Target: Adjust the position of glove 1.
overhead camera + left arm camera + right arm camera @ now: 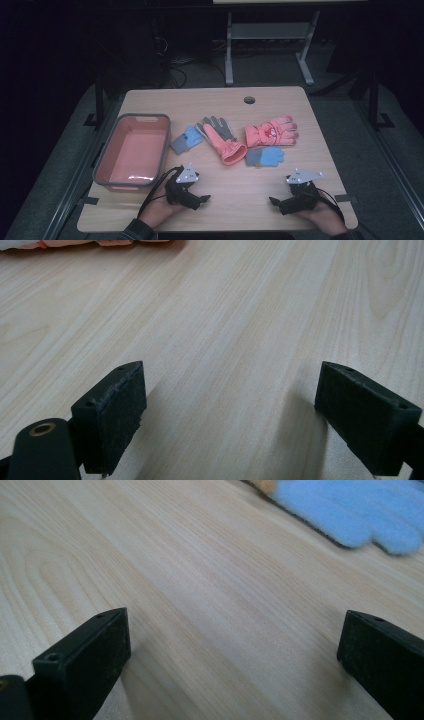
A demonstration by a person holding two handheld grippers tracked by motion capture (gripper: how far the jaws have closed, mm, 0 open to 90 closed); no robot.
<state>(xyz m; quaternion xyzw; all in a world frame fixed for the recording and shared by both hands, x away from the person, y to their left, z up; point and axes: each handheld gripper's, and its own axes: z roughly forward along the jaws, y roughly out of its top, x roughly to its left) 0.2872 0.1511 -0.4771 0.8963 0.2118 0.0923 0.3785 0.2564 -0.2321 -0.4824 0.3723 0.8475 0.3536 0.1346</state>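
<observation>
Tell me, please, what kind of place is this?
Probably a lab or workshop set up for recording: a wooden table with a cable hole, cables on the dark floor, and a metal-framed bench behind.

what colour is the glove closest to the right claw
Light blue with a grey cuff; the small glove shows best in the high view, just beyond the right claw.

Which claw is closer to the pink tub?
The left claw. It rests on the table just right of the pink tub, beside its near corner. The right claw lies across the table toward the right edge, much farther from the tub.
</observation>
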